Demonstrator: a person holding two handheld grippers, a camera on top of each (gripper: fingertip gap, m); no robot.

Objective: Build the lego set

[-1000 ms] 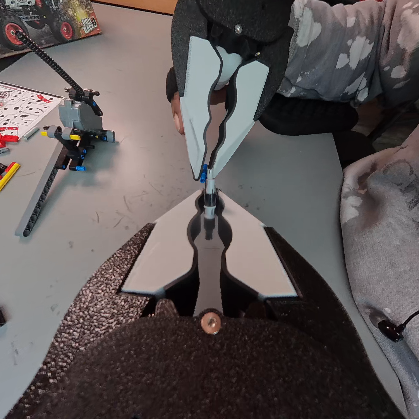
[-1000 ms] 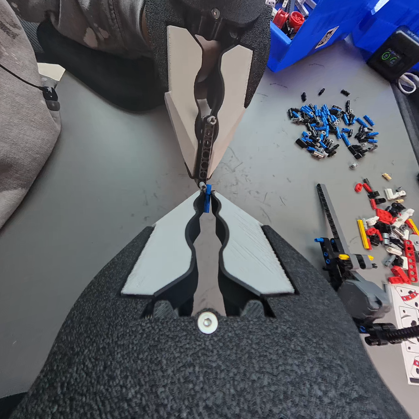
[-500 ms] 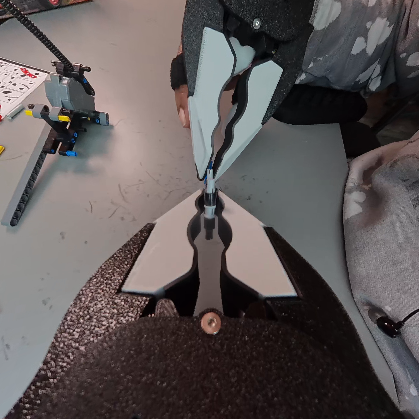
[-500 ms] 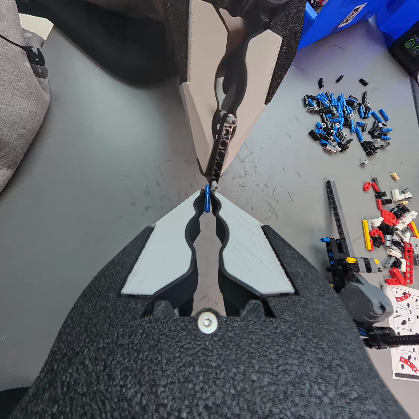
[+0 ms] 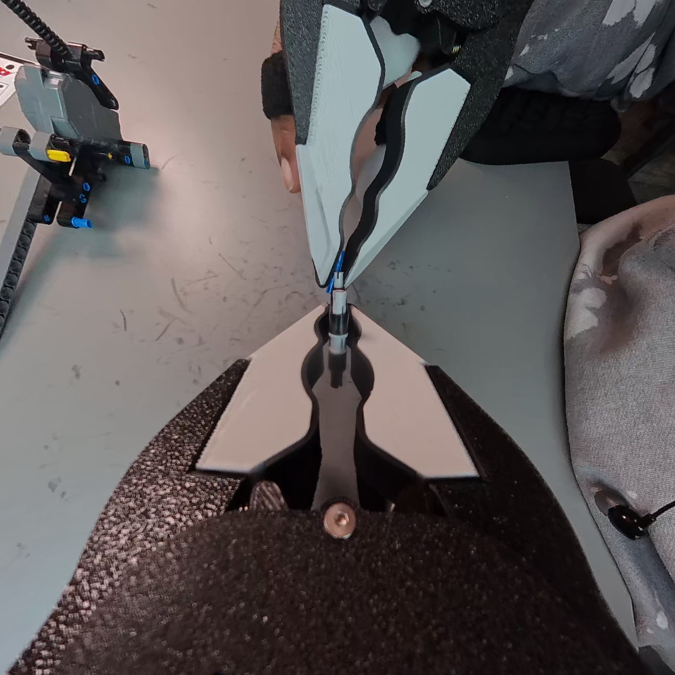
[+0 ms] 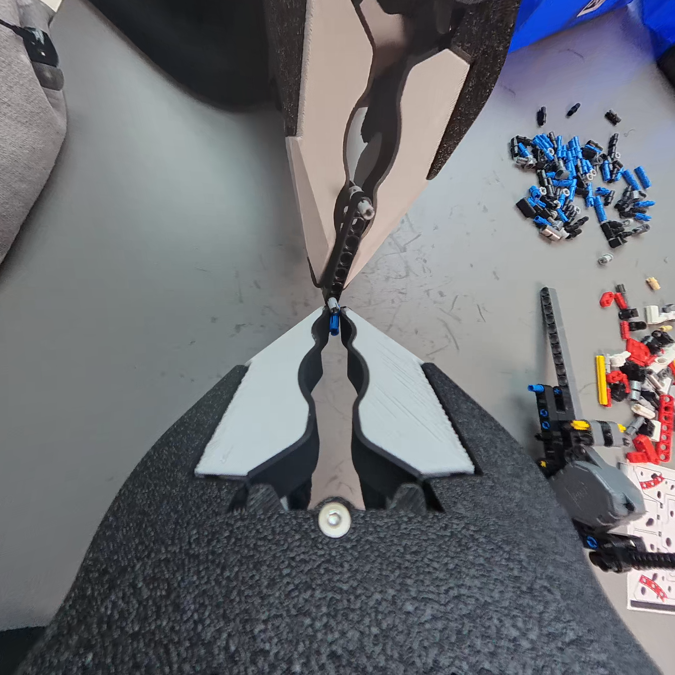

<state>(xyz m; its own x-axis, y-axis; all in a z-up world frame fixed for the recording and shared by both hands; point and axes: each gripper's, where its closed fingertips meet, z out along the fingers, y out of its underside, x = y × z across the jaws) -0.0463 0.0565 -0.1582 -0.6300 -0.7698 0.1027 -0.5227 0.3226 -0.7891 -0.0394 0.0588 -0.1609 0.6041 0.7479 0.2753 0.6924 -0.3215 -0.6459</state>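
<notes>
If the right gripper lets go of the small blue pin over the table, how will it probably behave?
The blue pin looks like a tiny, rigid plastic cylinder, so it is probably very light and may bounce. Being round, it would likely roll on the smooth grey table. Only the tips of the right gripper pinch it, so it may slip.

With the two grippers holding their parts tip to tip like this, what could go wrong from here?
1. The right gripper pinches the blue pin only at its fingertips, so a push off-axis may twist the pin out or drop it.
2. The left gripper holds the black beam edge-on; under pressure the beam may pivot, so the pin misses its end hole.
3. Both parts hang above the grey table; a dropped pin might roll away.
</notes>
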